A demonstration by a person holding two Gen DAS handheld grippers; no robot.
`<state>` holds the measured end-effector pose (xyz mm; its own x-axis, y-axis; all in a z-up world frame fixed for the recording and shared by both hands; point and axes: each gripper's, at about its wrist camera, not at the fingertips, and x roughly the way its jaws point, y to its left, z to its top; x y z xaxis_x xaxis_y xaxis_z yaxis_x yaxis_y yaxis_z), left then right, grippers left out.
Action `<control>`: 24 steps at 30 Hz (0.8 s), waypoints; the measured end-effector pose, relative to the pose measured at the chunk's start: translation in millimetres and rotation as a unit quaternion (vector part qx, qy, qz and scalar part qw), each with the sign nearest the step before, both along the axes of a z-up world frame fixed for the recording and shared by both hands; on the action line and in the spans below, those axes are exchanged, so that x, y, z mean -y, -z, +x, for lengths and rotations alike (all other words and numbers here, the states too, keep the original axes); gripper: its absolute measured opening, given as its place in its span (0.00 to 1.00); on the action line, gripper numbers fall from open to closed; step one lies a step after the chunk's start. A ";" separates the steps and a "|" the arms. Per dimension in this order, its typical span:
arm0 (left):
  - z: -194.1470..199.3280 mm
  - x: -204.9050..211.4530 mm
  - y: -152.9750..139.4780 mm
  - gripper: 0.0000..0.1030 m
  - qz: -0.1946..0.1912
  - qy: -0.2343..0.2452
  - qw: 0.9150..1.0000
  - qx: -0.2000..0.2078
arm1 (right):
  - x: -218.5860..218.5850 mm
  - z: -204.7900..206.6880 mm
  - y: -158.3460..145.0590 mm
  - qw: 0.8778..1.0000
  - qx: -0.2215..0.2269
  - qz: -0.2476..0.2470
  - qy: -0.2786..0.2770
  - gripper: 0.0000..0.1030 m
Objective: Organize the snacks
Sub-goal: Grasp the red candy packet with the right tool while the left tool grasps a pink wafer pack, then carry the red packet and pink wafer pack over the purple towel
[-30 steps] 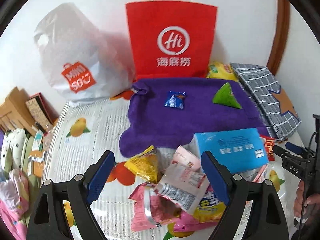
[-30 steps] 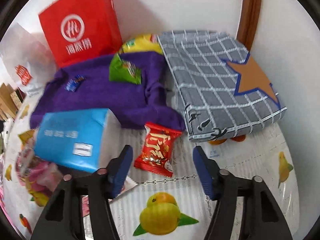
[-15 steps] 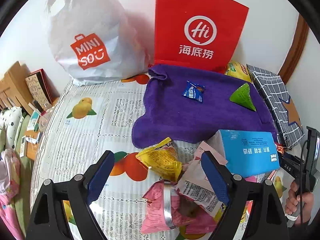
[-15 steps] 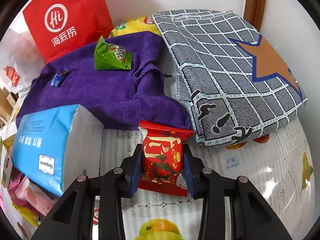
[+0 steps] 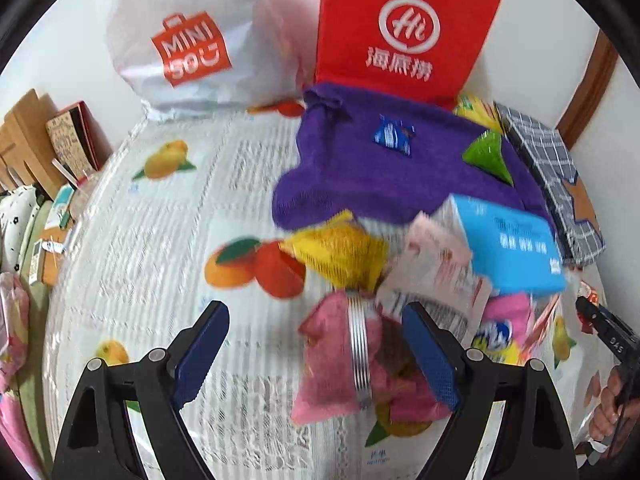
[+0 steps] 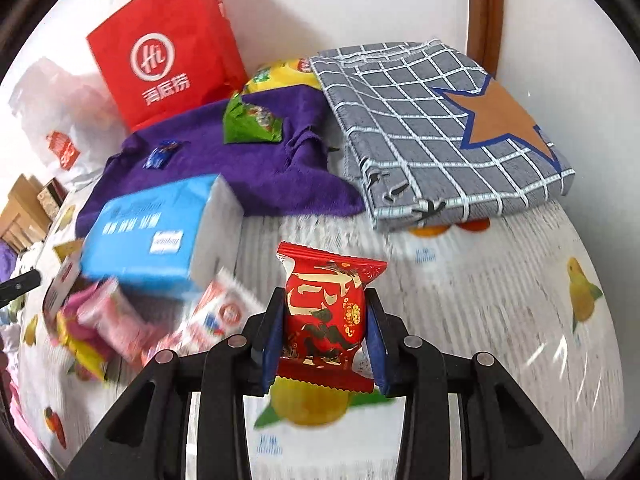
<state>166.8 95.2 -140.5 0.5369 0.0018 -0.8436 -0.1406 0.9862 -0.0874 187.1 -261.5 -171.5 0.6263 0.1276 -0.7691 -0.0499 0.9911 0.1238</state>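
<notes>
Between your right tongs (image 6: 325,334) sits the red foil snack packet with gold lettering (image 6: 325,312), gripped on both sides, raised above the fruit-print bench cover (image 6: 500,320). Your left tongs (image 5: 316,356) stand wide over the pink snack bag (image 5: 340,364) in the loose pile, beside the blue tissue pack (image 5: 508,248); purple towel (image 5: 360,176) lies beyond.

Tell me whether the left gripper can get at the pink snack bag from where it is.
Probably yes: the left gripper is open and empty, and the pink snack bag lies uncovered between its fingers, on top of the pile.
</notes>
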 end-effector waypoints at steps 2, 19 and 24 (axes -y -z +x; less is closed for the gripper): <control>-1.8 3.2 7.9 0.84 0.003 0.005 1.000 -0.008 | -2.0 -7.2 3.1 1.000 -0.003 -0.003 -0.001 0.36; 4.8 13.0 31.9 0.41 -0.009 0.029 0.999 -0.034 | -14.3 -39.2 29.5 0.999 -0.035 -0.003 -0.006 0.36; -5.0 5.9 24.1 0.40 -0.011 0.028 0.999 -0.025 | -17.6 -46.0 20.0 1.000 -0.027 0.001 -0.006 0.36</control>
<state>161.7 89.3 -164.5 0.4920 -0.0464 -0.8693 -0.0898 0.9905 -0.1038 141.1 -243.9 -191.5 0.5827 0.1372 -0.8010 -0.0557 0.9901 0.1291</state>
